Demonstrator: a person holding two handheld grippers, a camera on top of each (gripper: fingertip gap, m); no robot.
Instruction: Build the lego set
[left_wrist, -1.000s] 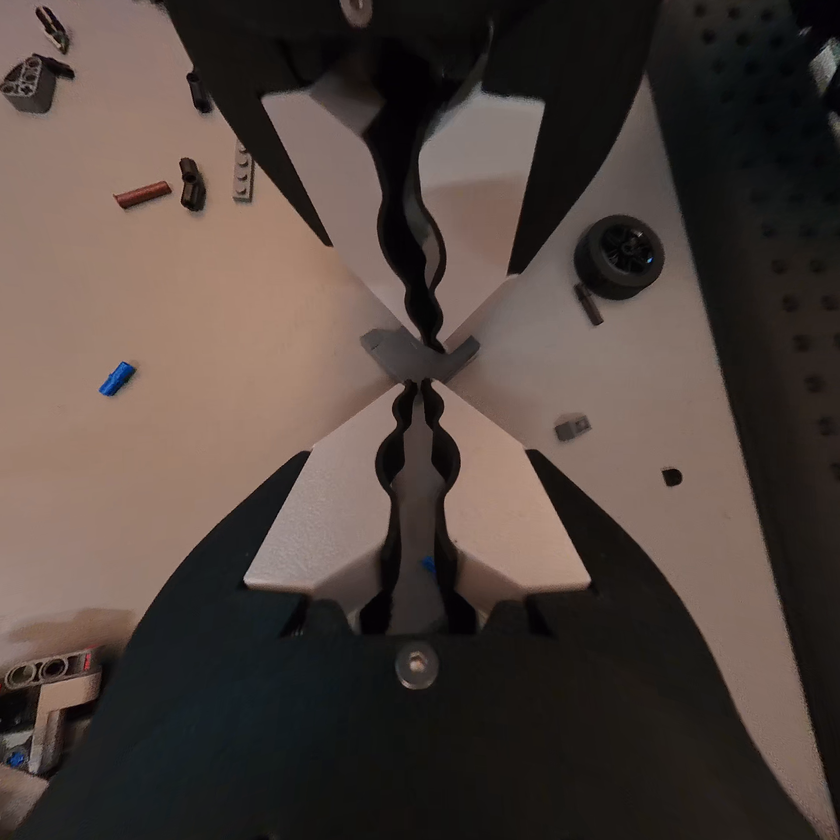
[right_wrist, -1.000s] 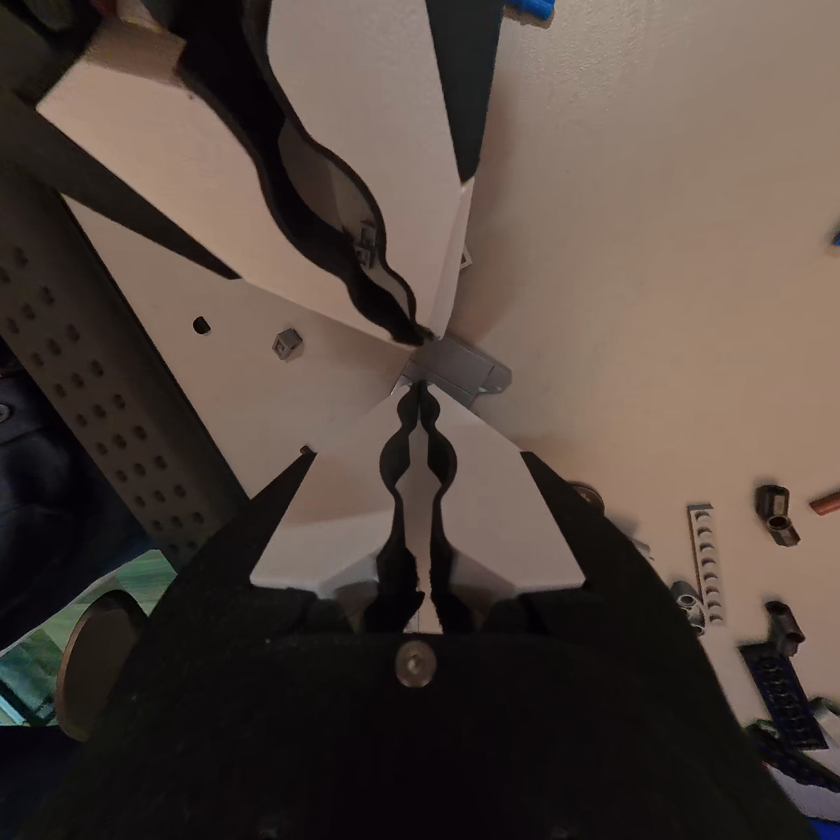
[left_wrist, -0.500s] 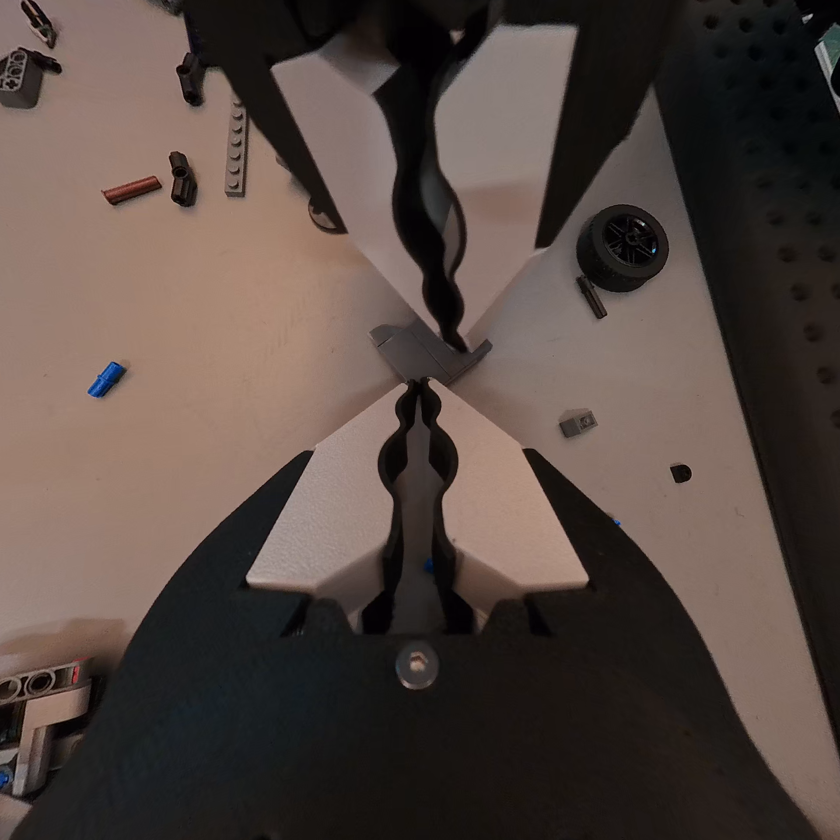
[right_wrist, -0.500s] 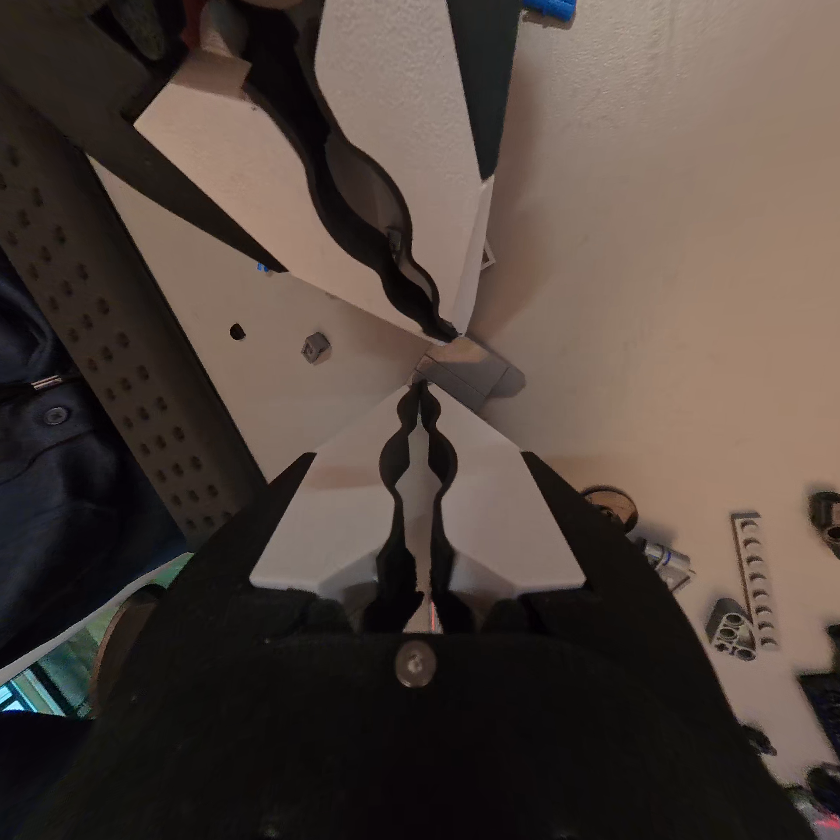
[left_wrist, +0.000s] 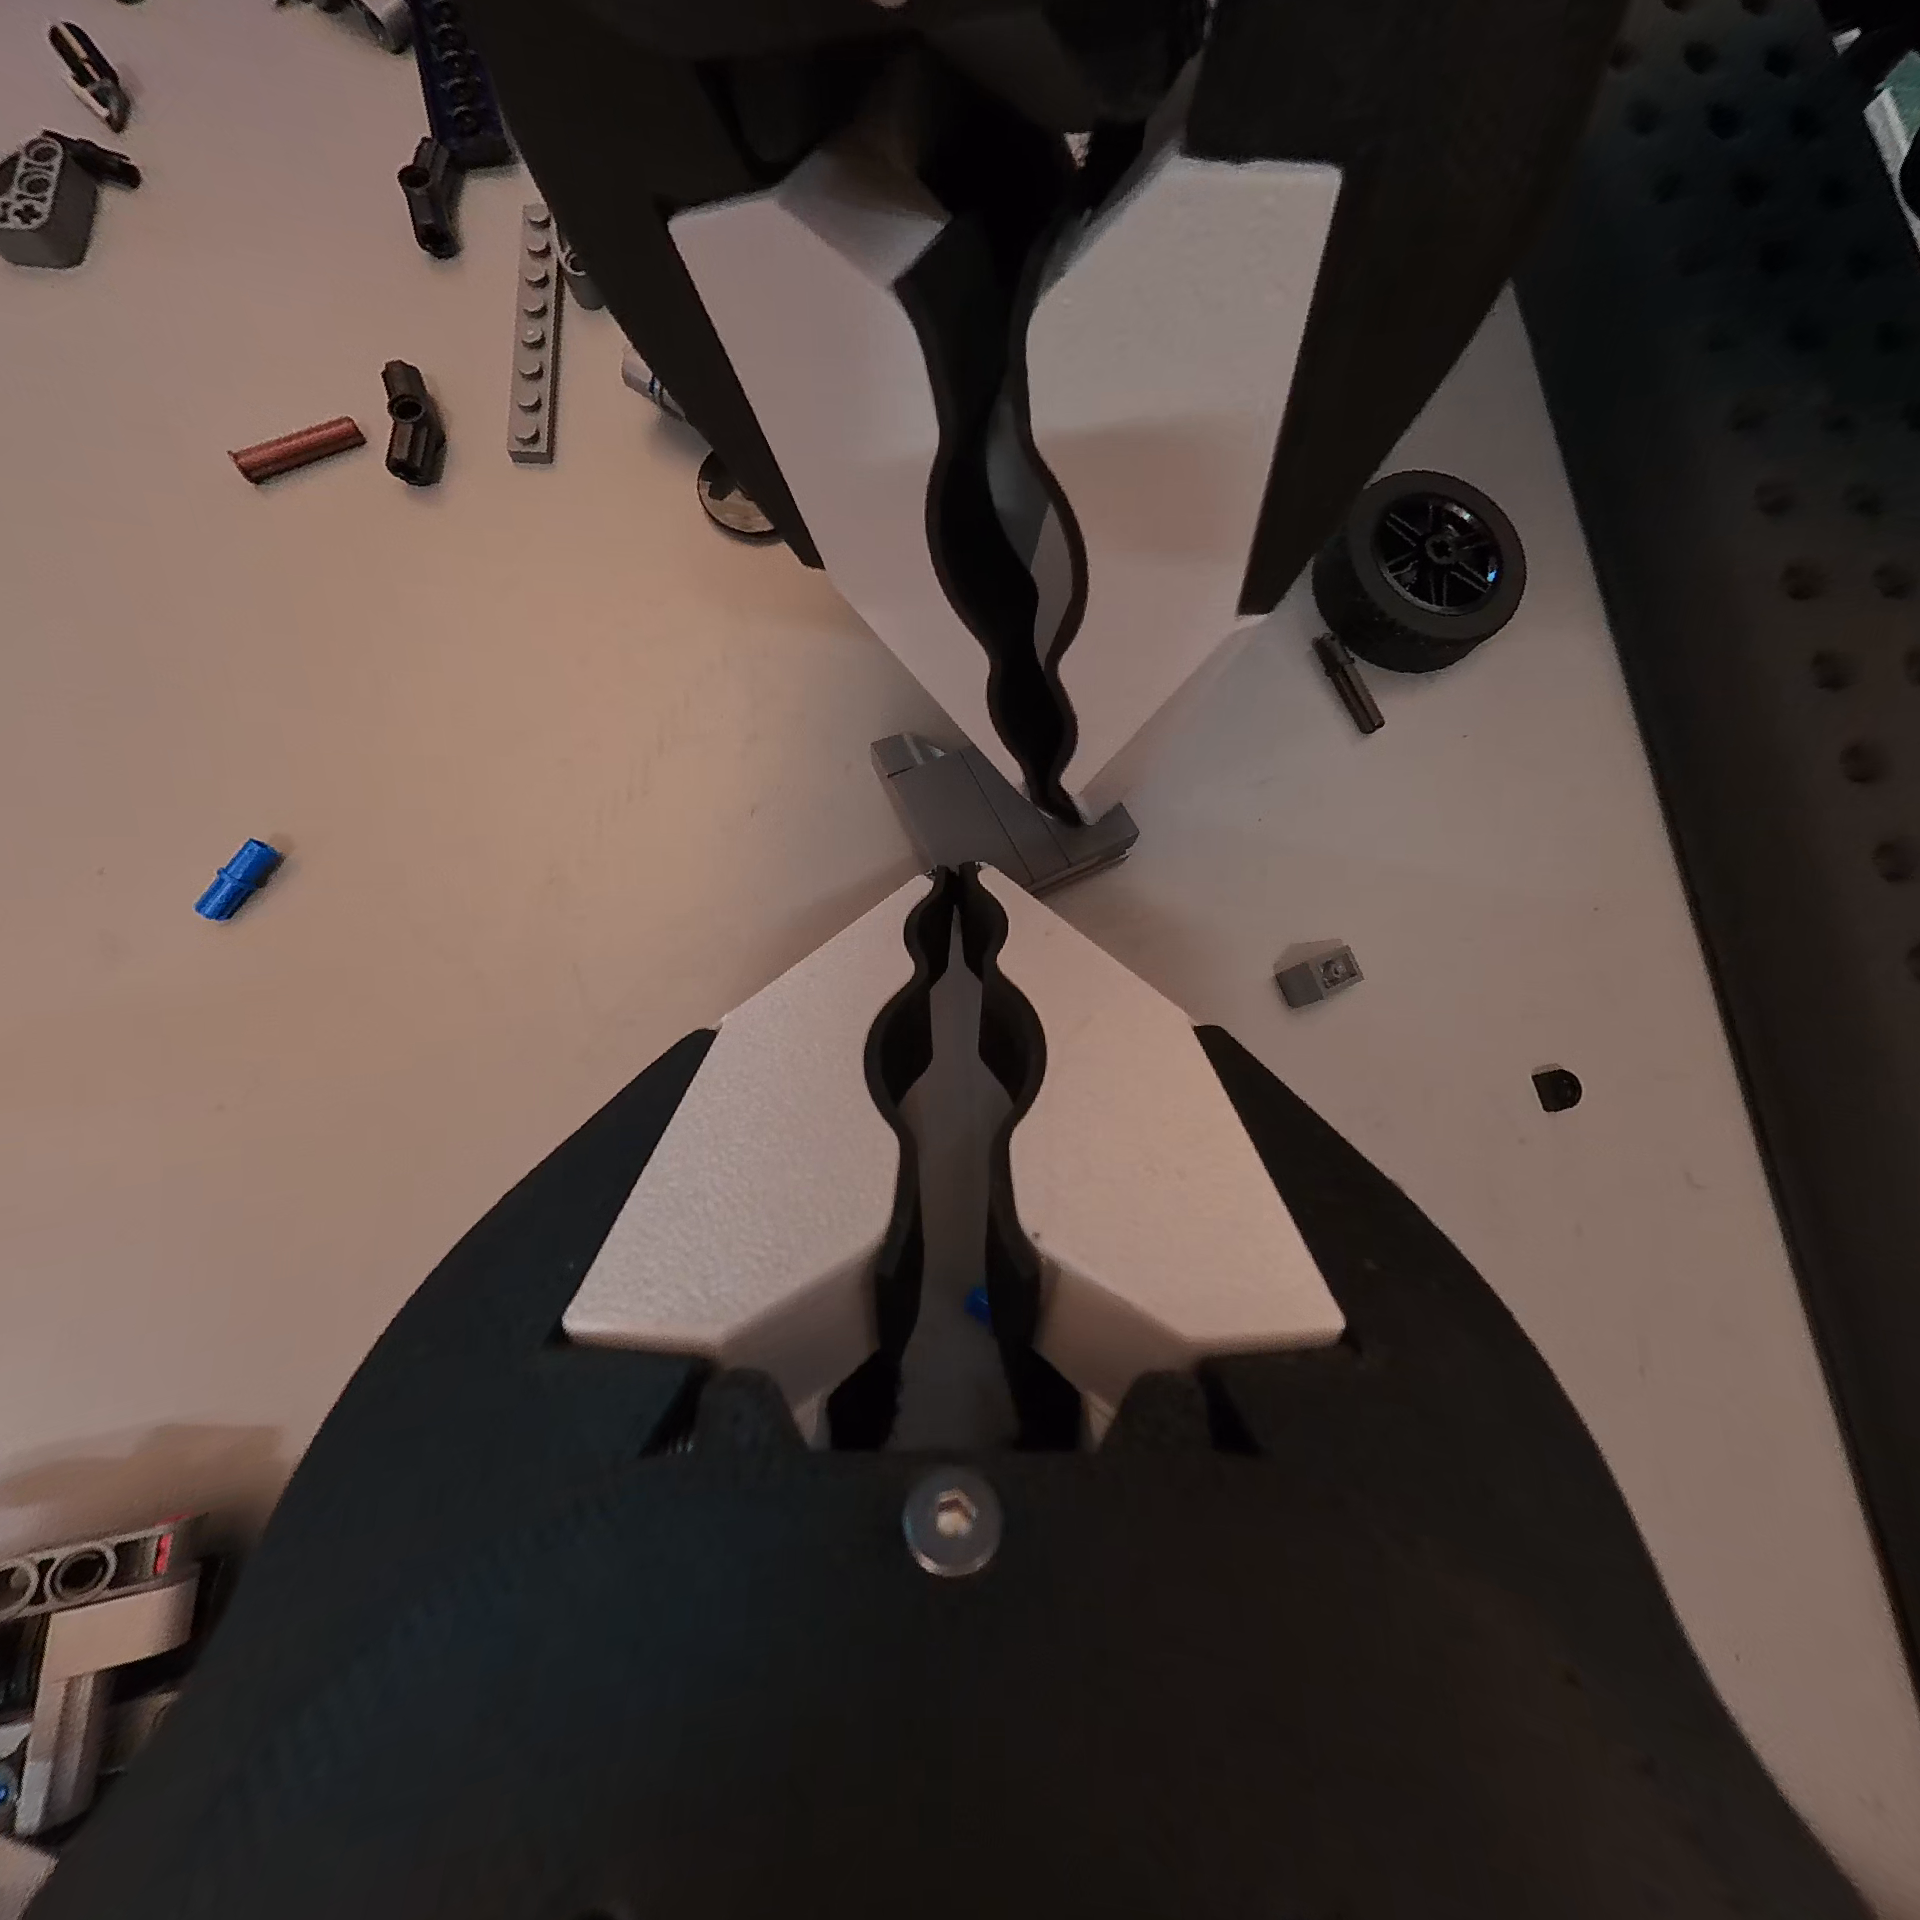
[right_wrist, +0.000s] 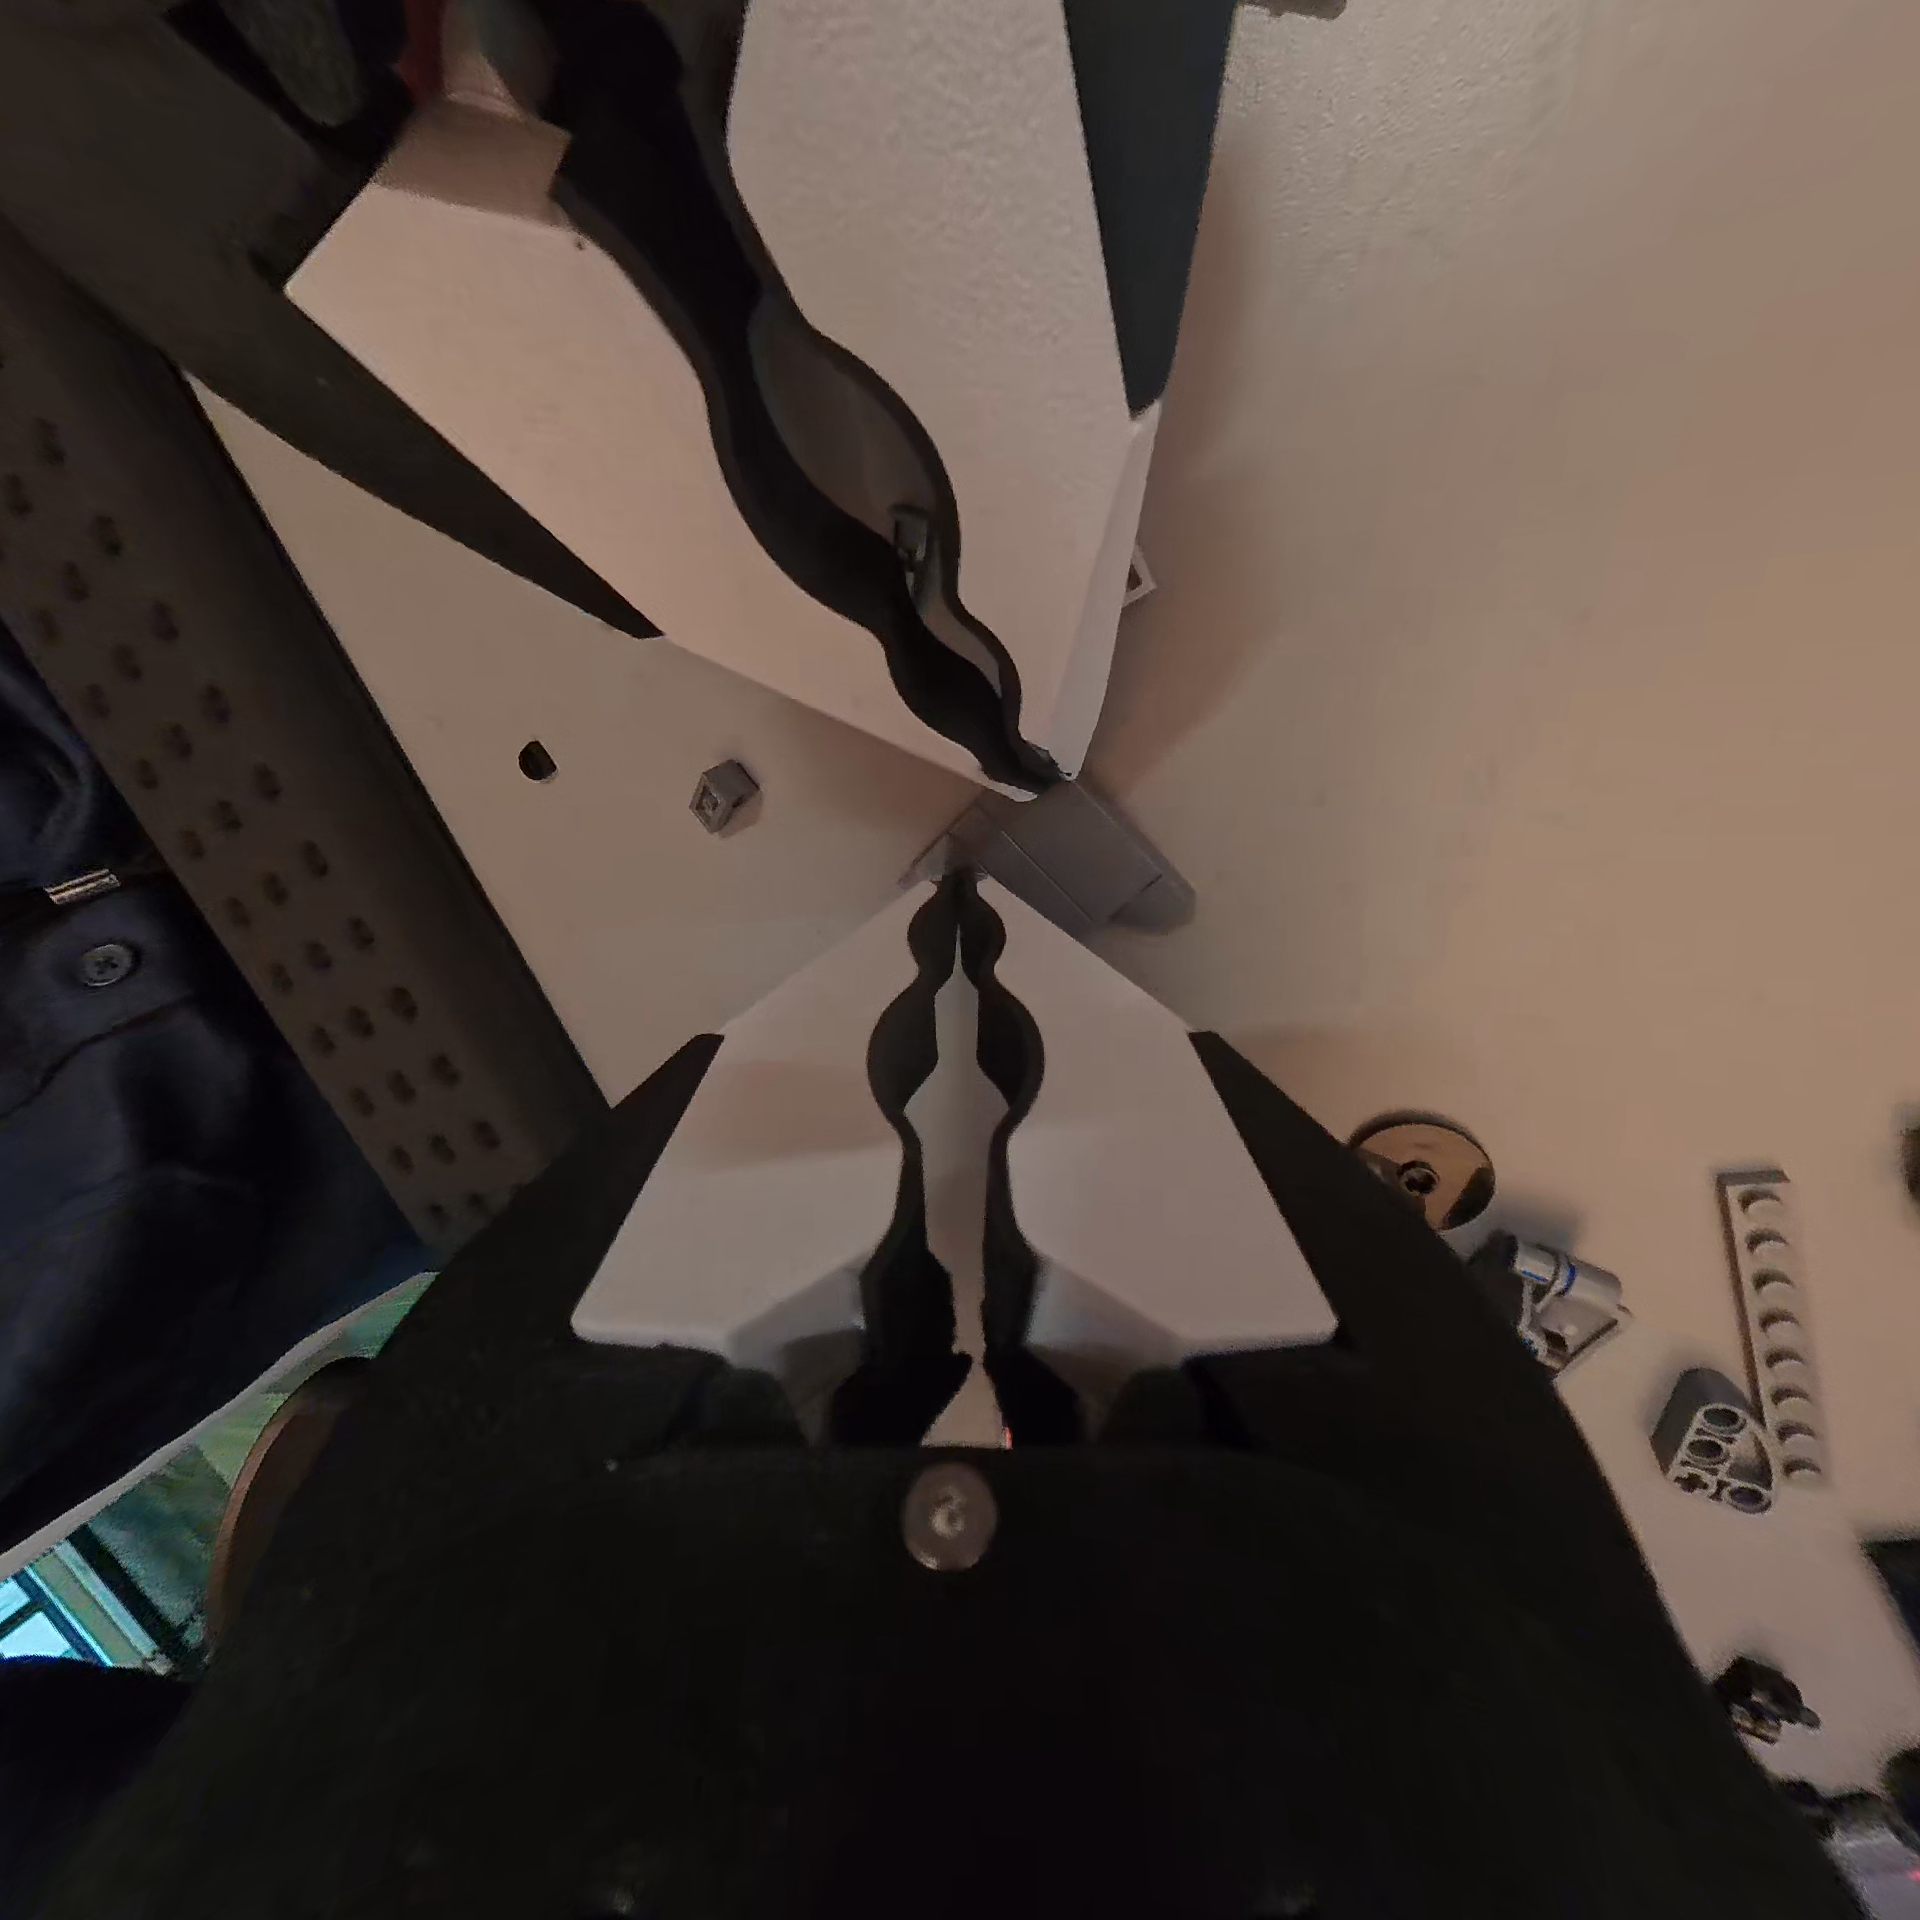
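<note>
- the left gripper (left_wrist: 956, 873) had its fingers together, nipping the near edge of a small grey lego assembly (left_wrist: 987, 810); the pinch was at the very tips and the depth of the hold could not be judged.
- the right gripper (right_wrist: 954, 878) likewise had its fingers together on the opposite edge of the same grey lego assembly (right_wrist: 1081, 857); in the left wrist view it came in from above, tips on the piece's far corner.
- the assembly sat between the two grippers, low over the pale tabletop (left_wrist: 520, 727); whether it rested on the surface or was lifted clear could not be told.
- it appeared to be only a few flat grey parts joined together, so the build was judged to be at an early stage.
- many parts lay loose and unused: a black wheel (left_wrist: 1418, 582) with a short black pin (left_wrist: 1348, 684) just beside it, a small grey brick (left_wrist: 1317, 975), a blue pin (left_wrist: 237, 879), a brown axle (left_wrist: 296, 450), a long grey plate (left_wrist: 534, 332) and black connectors (left_wrist: 411, 421).
- a second partial sub-assembly of grey beams (left_wrist: 73, 1652) lay at the near left edge, apart from the work in hand.
- remaining work was judged substantial: seating the current pieces, then adding the wheel, pins and beams.
</note>
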